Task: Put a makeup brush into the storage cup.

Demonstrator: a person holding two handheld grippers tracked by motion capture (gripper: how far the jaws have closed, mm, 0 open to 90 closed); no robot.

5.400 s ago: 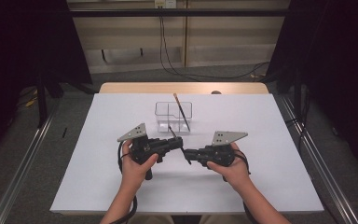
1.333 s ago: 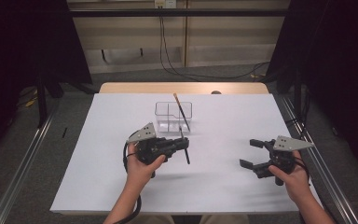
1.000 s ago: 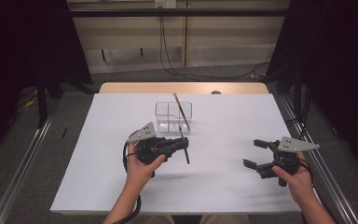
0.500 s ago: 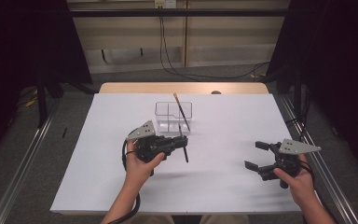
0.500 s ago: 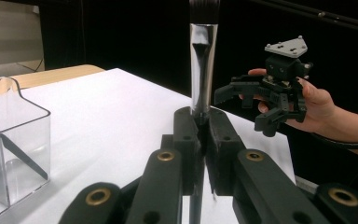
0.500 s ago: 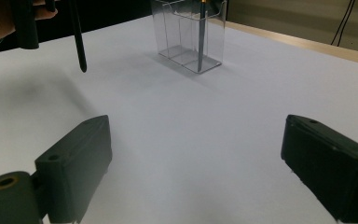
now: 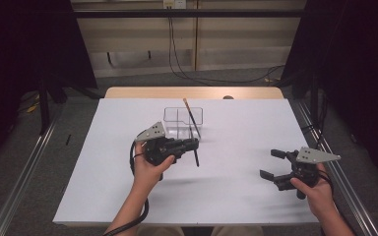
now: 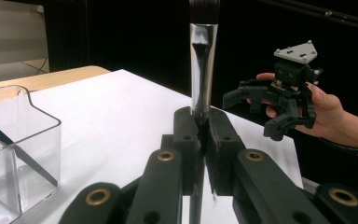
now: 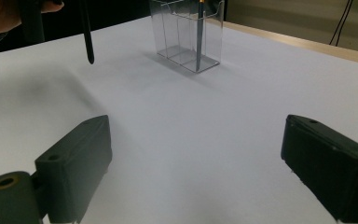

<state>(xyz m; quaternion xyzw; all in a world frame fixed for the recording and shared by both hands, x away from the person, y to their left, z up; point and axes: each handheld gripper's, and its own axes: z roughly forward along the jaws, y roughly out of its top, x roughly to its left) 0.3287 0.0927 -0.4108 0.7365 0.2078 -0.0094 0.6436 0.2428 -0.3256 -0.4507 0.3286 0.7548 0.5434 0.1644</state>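
The left gripper, pinching the brush upright, sits just beside the clear holder; the right gripper, spread, waits well apart.

In the left gripper view we see the left gripper clamped on an upright brush. A clear box holding a dark stick stands at left; the right gripper, jaws apart, hovers beyond the white table.

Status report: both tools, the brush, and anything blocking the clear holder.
Left tool shut on brush. Right tool open, empty. Path to clear holder unobstructed.
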